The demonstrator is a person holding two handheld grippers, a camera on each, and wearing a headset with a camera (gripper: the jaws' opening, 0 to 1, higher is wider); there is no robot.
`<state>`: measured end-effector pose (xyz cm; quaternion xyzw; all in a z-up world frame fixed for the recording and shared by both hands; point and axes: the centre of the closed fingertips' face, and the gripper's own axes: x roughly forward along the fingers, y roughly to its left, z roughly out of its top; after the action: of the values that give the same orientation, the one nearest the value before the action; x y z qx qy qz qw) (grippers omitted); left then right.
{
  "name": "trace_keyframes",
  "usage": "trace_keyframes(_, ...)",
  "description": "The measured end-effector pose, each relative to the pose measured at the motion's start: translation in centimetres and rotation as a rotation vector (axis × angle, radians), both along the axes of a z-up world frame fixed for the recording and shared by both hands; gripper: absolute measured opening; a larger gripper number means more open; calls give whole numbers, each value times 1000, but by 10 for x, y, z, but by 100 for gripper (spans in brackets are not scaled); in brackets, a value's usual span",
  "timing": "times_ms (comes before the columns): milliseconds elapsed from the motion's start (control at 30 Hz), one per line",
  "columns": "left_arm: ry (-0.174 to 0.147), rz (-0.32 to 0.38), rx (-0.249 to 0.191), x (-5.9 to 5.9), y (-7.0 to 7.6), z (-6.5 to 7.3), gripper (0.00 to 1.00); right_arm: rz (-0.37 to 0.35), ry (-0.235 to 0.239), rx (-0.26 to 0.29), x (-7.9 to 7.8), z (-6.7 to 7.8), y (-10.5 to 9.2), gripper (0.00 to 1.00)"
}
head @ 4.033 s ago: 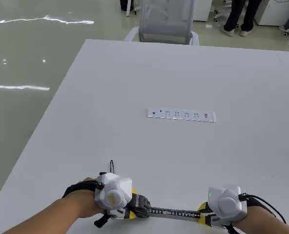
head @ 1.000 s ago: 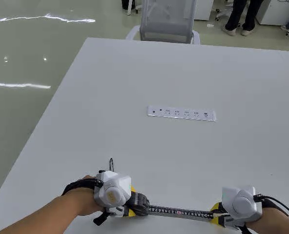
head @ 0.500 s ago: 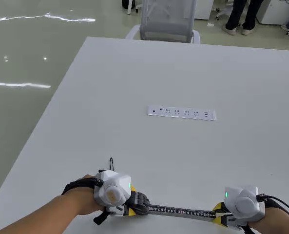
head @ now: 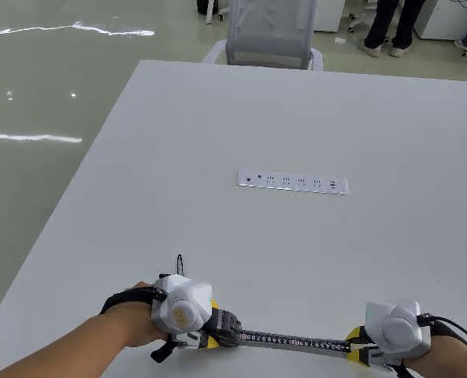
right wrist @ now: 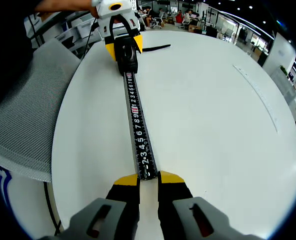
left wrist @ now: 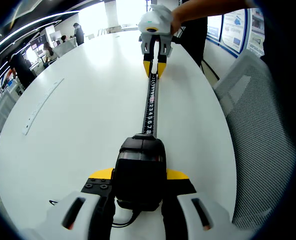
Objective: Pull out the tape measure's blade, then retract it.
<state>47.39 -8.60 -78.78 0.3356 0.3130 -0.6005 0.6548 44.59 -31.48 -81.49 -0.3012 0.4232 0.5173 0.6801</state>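
Observation:
My left gripper (head: 214, 334) is shut on the black tape measure case (left wrist: 140, 167) near the table's front edge; the case (head: 226, 327) also shows in the head view. The black blade (head: 292, 342) with white numbers runs out flat over the table to my right gripper (head: 353, 344), which is shut on the blade's end (right wrist: 146, 174). In the left gripper view the blade (left wrist: 150, 102) stretches away to the right gripper (left wrist: 154, 66). In the right gripper view the blade (right wrist: 136, 120) leads back to the case (right wrist: 126, 54) in the left gripper (right wrist: 123, 50).
A white power strip (head: 293, 183) lies at mid-table. A grey mesh chair (head: 270, 31) stands at the table's (head: 217, 142) far edge, with people's legs (head: 387, 27) beyond it. A black cord (head: 180, 264) lies by the left hand. The table's left edge drops to the glossy floor.
Over the last four seconds my right gripper has moved right with the blade's end, so more blade shows. The left gripper and case have stayed almost in place.

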Motion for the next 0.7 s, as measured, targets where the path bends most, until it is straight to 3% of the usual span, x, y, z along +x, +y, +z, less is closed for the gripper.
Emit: trace_keyframes(700,1,1,6,0,0,-1,31,-7,-1,-8,-1,0,-11,11)
